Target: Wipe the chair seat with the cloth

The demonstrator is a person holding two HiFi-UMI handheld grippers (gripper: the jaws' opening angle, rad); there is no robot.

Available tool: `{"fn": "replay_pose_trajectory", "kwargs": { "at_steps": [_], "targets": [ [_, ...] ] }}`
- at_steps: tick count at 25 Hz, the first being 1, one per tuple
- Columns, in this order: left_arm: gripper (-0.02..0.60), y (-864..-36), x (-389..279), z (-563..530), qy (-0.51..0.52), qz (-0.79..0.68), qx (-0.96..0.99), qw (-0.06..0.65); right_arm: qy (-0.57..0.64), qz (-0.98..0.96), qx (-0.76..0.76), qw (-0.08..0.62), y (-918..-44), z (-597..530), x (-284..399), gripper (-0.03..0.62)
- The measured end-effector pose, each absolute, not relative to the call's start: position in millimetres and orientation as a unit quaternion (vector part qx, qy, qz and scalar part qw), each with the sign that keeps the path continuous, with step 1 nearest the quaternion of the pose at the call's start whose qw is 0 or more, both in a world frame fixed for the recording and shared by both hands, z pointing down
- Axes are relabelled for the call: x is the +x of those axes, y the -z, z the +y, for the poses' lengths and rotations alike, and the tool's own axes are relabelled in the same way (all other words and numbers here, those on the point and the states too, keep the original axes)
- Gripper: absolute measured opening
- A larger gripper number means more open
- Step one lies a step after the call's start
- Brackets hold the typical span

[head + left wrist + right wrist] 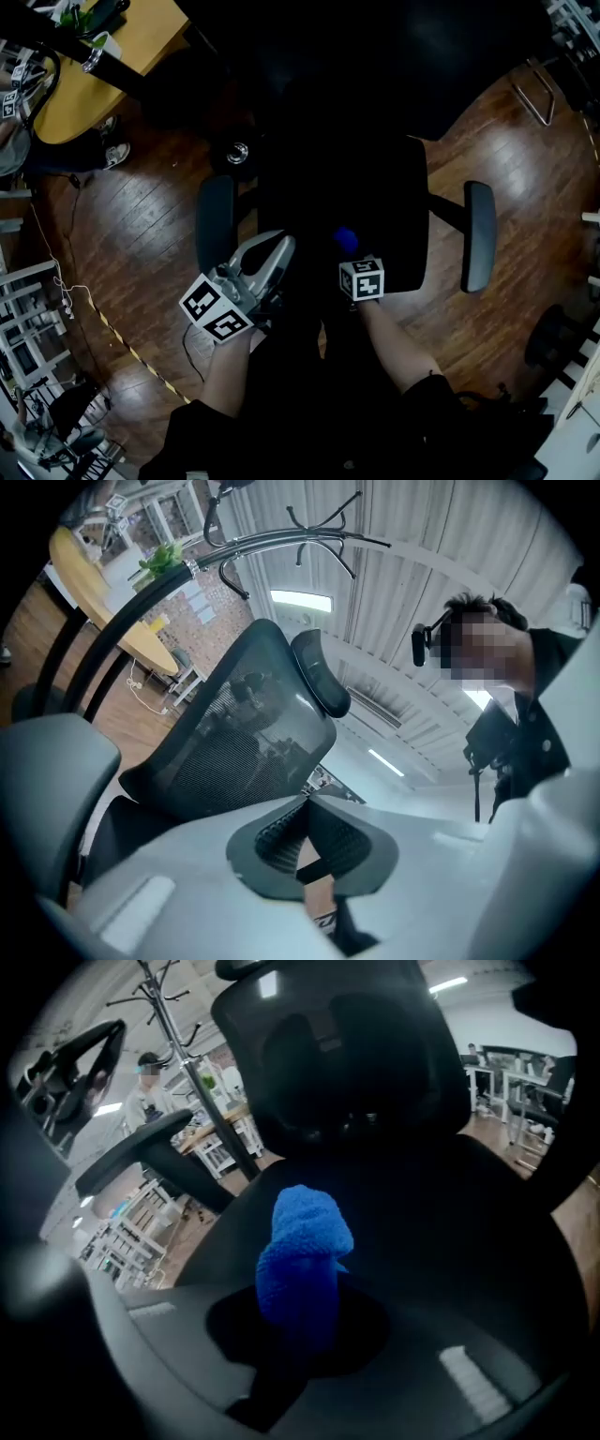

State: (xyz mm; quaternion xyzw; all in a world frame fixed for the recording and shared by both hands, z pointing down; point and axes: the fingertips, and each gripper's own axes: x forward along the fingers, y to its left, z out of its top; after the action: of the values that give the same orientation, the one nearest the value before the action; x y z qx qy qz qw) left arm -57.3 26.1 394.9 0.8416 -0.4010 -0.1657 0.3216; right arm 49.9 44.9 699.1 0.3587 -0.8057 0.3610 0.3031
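Now clamping cloth in right hand-held gripper over seat, holding left hand-held gripper closed, empty, aside. Probably next: pressing cloth down, sweeping across.

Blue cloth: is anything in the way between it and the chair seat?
No, nothing I can see. The right gripper holds the blue cloth over the black chair seat, and the seat looks bare there. The left gripper is off to the side, by the armrest.
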Motion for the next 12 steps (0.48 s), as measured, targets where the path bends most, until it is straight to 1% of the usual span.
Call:
{"fn": "replay_pose_trajectory", "kwargs": {
  "at_steps": [3,6,9,12],
  "targets": [
    [-0.008,-394,-72,30,0.166,-0.415,0.837,0.316,-0.358,-0.831,0.288,0.313,-697,69,-20,0.038],
    [-0.008,-391,-85,36,0.172,-0.43,0.83,0.312,-0.36,-0.845,0.233,0.319,-690,92,-73,0.038],
    [-0.008,-392,-92,40,0.177,-0.439,0.824,0.312,-0.349,-0.85,0.195,0.343,-702,112,-96,0.038],
    [-0.008,-402,-91,37,0.176,-0.443,0.821,0.314,-0.338,-0.859,0.173,0.343,-716,112,-95,0.038]
  ]
}}
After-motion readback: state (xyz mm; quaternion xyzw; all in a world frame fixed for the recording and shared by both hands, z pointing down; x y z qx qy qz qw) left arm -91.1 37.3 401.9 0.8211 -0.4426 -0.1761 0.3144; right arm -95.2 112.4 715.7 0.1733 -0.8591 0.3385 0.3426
